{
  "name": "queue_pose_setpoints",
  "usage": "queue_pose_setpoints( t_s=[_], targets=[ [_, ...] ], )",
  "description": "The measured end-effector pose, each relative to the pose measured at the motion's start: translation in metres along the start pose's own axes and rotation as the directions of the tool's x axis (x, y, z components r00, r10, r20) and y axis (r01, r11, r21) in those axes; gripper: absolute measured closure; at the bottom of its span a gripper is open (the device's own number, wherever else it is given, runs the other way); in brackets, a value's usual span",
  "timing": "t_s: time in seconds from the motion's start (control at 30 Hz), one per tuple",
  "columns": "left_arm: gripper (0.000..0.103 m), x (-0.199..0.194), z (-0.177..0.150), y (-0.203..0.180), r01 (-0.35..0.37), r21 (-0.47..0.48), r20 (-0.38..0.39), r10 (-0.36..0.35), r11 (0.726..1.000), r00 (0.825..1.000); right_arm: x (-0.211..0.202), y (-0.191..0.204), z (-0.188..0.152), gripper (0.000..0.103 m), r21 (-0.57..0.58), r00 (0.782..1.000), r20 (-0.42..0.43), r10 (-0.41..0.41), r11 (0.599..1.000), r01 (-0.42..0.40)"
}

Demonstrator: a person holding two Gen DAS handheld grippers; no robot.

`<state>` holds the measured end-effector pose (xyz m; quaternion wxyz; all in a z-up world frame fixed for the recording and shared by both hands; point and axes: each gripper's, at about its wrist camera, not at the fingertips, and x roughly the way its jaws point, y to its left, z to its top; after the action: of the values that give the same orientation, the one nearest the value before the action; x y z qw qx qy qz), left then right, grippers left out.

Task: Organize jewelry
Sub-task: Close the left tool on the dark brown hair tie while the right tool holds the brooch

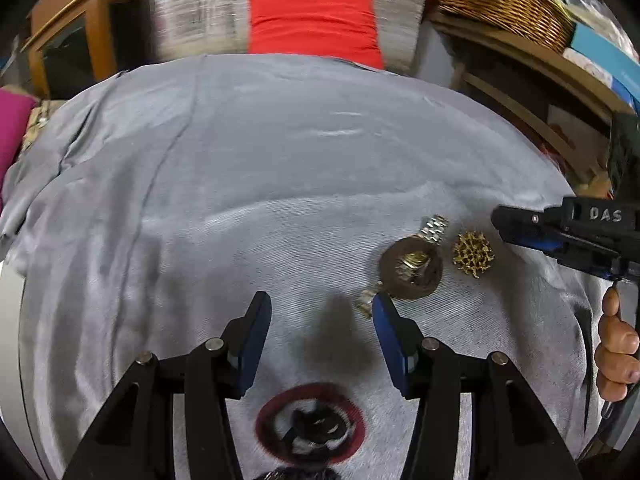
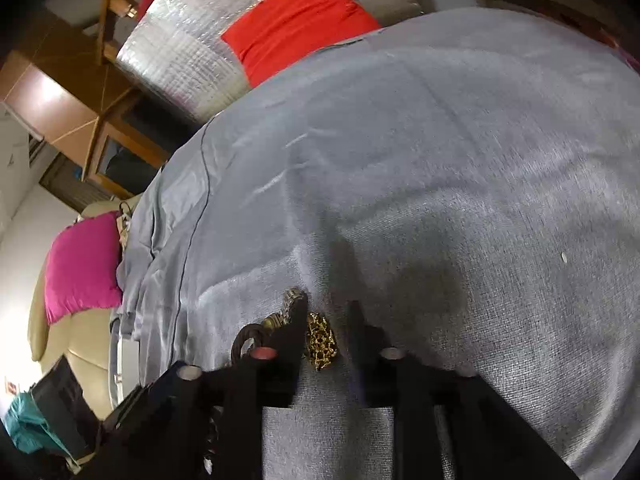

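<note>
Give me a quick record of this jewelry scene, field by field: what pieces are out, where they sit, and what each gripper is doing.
surface: grey cloth over the table
pieces: gold filigree brooch; metal-band watch; brown ring-shaped bracelet
layout: bracelet lies over the watch; brooch beside them, apart
left gripper: open, empty, right finger near the watch band's end
right gripper: open, brooch between its fingers, not clamped
background: red cushion, wicker basket
</note>
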<state>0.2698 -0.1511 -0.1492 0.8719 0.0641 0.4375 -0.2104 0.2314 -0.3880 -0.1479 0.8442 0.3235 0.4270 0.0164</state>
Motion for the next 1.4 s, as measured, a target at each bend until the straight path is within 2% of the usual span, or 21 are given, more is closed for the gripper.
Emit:
queue_pose_setpoints(
  t_s=[0.03, 0.23, 0.43, 0.5, 0.57, 0.67, 0.77, 0.93, 1.03, 1.1, 1.17, 1.27, 1.4],
  targets=[
    [0.049, 0.001, 0.002, 0.000, 0.015, -0.005, -0.002, -0.015, 1.000, 1.000, 0.000, 0.001, -0.001, 0.064, -0.001, 1.000, 0.001, 0.004, 1.000, -0.004],
    [0.049, 0.013, 0.015, -0.009, 0.087, -0.007, -0.001, -0.087, 0.996, 0.996, 0.009, 0.001, -0.003, 0.065, -0.005, 1.000, -0.023, -0.010, 1.000, 0.010],
    [0.049, 0.039, 0.022, -0.017, 0.129, -0.020, -0.059, -0.130, 0.991, 0.990, 0.020, 0.003, -0.005, 0.068, -0.041, 0.998, -0.046, -0.031, 0.999, 0.029],
    [0.058, 0.039, 0.023, -0.017, 0.133, -0.025, -0.054, -0.134, 0.991, 0.990, 0.021, 0.000, -0.004, 0.068, -0.034, 0.998, -0.054, -0.016, 0.999, 0.014],
    [0.086, 0.039, 0.024, -0.018, 0.159, -0.023, -0.058, -0.160, 0.987, 0.985, 0.022, -0.002, -0.003, 0.068, -0.035, 0.998, -0.068, -0.004, 0.999, 0.001],
    [0.091, 0.037, 0.022, -0.022, 0.158, 0.001, -0.056, -0.157, 0.988, 0.986, 0.021, -0.010, 0.000, 0.068, 0.008, 0.996, -0.084, 0.040, 0.999, -0.039],
    [0.093, 0.034, 0.021, -0.022, 0.159, -0.001, -0.056, -0.159, 0.987, 0.986, 0.020, -0.014, -0.001, 0.068, 0.037, 0.995, -0.079, 0.061, 0.998, -0.059],
    [0.093, 0.016, 0.024, -0.002, 0.178, -0.055, -0.015, -0.179, 0.982, 0.984, 0.015, 0.000, -0.004, 0.066, -0.019, 0.998, -0.053, 0.021, 1.000, -0.022],
    [0.093, -0.002, 0.025, 0.017, 0.181, -0.089, 0.025, -0.179, 0.980, 0.984, 0.003, 0.011, -0.001, 0.066, -0.052, 1.000, 0.008, 0.000, 0.999, 0.000],
    [0.093, -0.010, 0.025, 0.028, 0.156, -0.096, 0.043, -0.153, 0.983, 0.987, -0.005, 0.020, -0.002, 0.066, -0.095, 0.998, 0.056, -0.012, 0.995, 0.017],
    [0.093, -0.013, 0.023, 0.039, 0.142, -0.117, 0.039, -0.138, 0.983, 0.990, -0.006, 0.028, -0.005, 0.066, -0.136, 0.998, 0.065, -0.014, 0.990, 0.023],
    [0.093, -0.009, 0.019, 0.043, 0.105, -0.120, 0.015, -0.104, 0.987, 0.994, 0.009, 0.039, -0.012, 0.066, -0.199, 0.996, 0.027, -0.088, 0.976, 0.091],
    [0.093, -0.007, 0.018, 0.042, 0.087, -0.116, 0.002, -0.088, 0.989, 0.996, 0.024, 0.049, -0.022, 0.065, -0.294, 0.982, 0.035, -0.184, 0.937, 0.186]
  ],
)
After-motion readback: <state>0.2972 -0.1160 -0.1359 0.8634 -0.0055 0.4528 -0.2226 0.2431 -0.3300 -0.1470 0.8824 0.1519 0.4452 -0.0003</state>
